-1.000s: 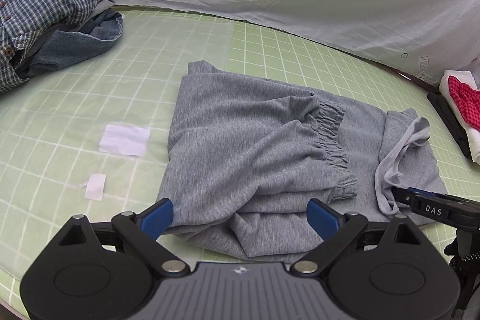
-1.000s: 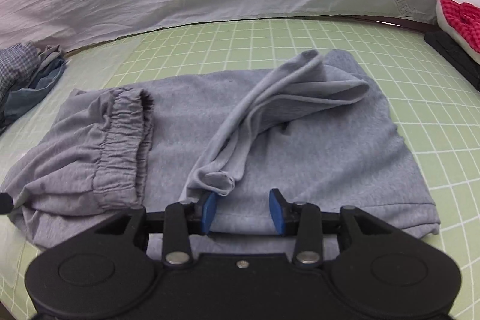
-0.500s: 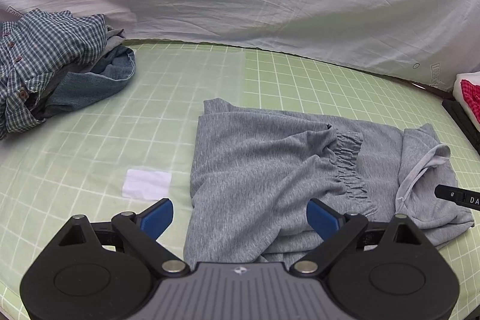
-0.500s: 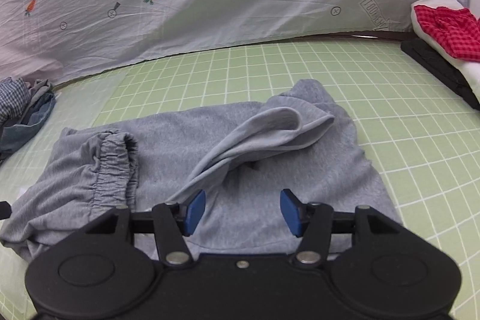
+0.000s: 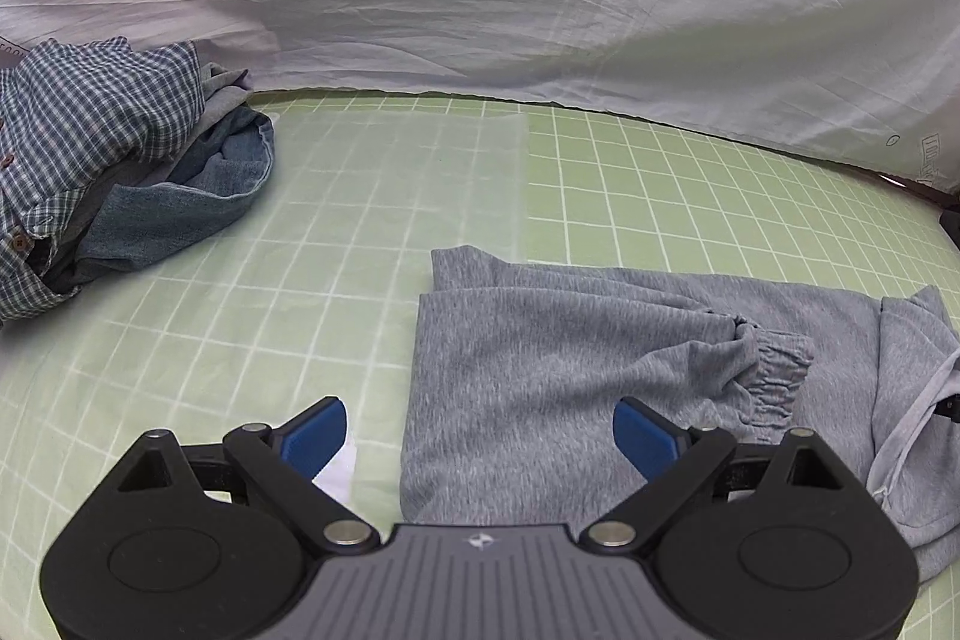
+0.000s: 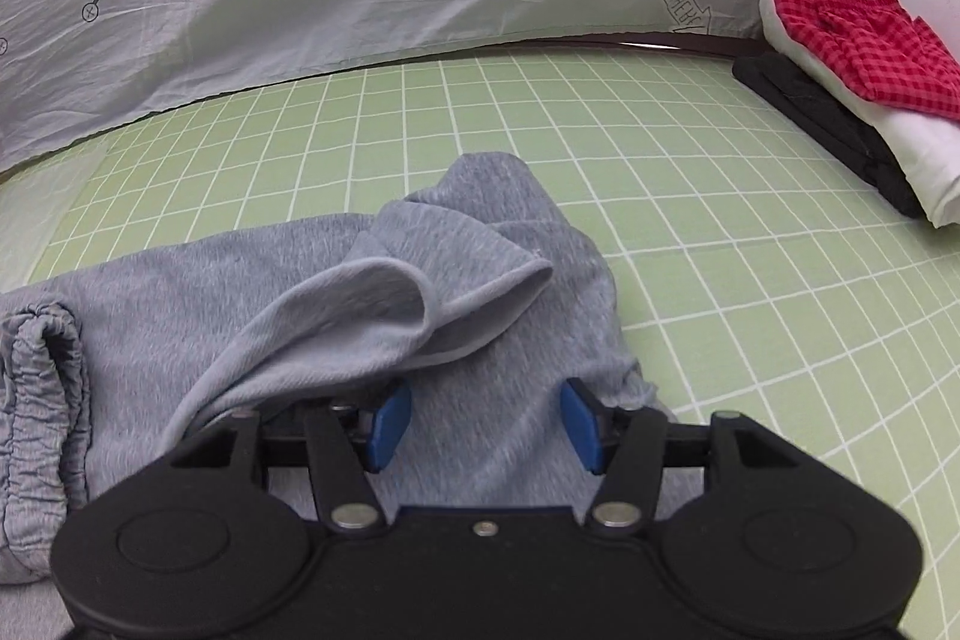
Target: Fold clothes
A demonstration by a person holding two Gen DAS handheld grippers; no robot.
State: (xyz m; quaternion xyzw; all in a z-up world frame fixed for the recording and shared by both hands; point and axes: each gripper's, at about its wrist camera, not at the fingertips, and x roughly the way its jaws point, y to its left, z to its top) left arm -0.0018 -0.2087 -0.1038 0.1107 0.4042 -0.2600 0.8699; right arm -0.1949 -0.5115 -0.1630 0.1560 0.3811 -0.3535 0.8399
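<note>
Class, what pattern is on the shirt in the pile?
Blue-and-white check on the shirt, clearest in the left wrist view.

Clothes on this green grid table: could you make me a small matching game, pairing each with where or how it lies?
Things:
1. grey sweatpants
2. blue checked shirt
3. red checked cloth
4. black folded garment

Places:
A. on top of the white folded garment
B. at the bottom of the folded stack
C. heaped with denim at the far left
D. spread under both open grippers

Pairs: 1-D, 2-C, 3-A, 4-B
</note>
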